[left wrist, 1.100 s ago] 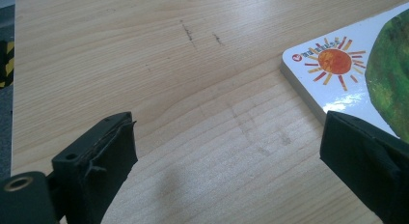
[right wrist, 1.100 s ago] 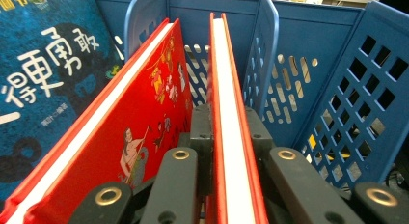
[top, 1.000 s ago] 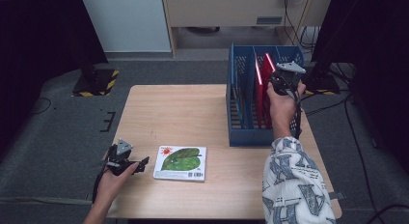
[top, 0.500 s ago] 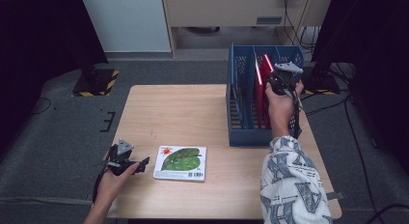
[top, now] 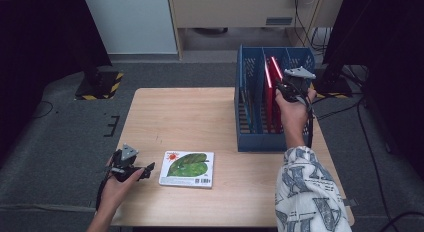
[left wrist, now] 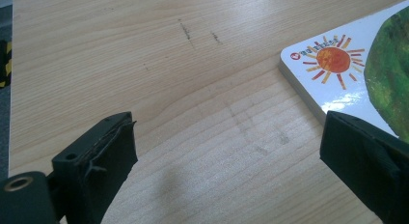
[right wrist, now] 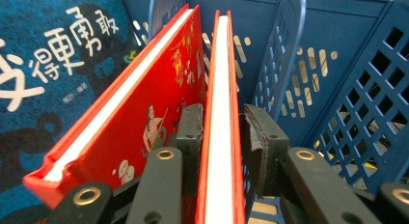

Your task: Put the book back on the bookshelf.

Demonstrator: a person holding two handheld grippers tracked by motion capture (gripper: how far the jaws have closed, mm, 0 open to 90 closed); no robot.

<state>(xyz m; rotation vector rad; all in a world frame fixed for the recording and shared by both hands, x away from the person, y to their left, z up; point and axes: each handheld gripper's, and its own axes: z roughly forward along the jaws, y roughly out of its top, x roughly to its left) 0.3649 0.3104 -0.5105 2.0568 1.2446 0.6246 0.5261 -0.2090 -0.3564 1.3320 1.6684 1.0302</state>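
Right gripper (right wrist: 219,137): you have its jaws astride the right-hand red book (right wrist: 219,79) in the blue rack (top: 250,137), at the upper right of the high view. They have just been opening; the right pad stands clear of the cover, so you are no longer clamping the book.
Left gripper (left wrist: 226,151): open and holding nothing, low over the worktop (top: 200,112) at the lower left of the high view, just beside the leaf book (top: 187,168).
Risk, red book: if you pull up before the left pad is clear, it may drag the book out of its slot, or tip it against the second red book (right wrist: 120,89) leaning beside it.
Risk, rack: a sideways exit could catch a jaw on the blue divider (right wrist: 284,55) and shift the rack.
Risk, leaf book: it lies flat, so a jaw that comes in too high would push it along the worktop instead of getting under its edge.
Count, books: two red and one blue-covered book (right wrist: 53,64) in the rack, one leaf book on the worktop.
Count, racks: one.
Count, grippers: two.
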